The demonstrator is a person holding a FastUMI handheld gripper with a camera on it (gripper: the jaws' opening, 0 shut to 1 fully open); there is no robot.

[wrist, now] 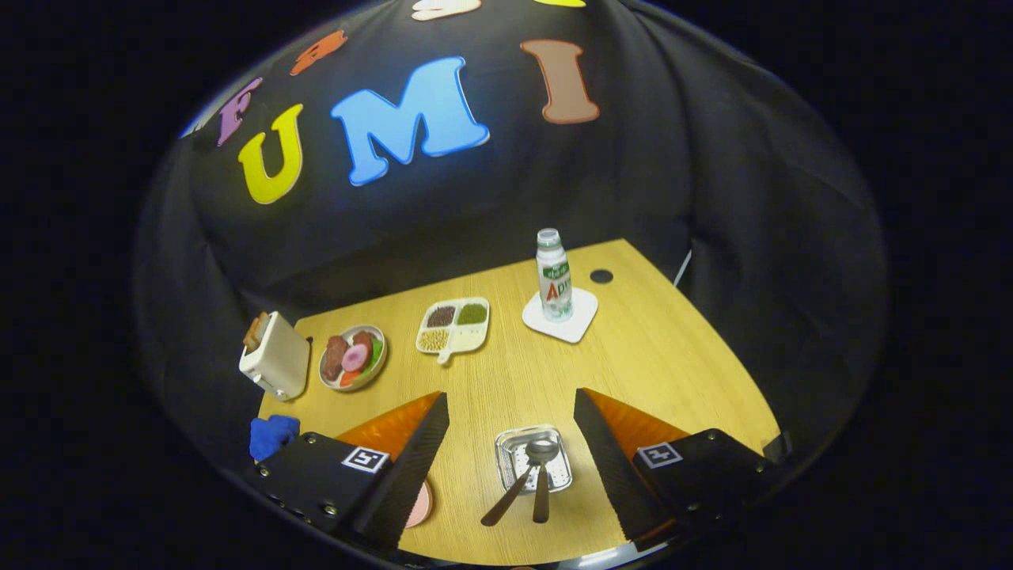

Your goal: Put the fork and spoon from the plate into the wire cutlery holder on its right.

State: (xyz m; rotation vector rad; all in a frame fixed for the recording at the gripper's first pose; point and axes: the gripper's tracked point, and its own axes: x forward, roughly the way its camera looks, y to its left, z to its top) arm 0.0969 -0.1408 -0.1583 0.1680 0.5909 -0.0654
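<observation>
Gripper (510,443) fingers spread wide, holding nothing, touching nothing. Wire cutlery holder (534,457) sits on the table (673,372) between them, fork (506,497) and spoon (541,475) standing in it. Plate (421,505) edge near left finger.

Left finger (411,467) hides most of pink plate (421,507).

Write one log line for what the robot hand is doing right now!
gripper: open, holding nothing | cutlery holder: between fingers, below | two utensils: standing in holder | pink plate: beside left finger
</observation>
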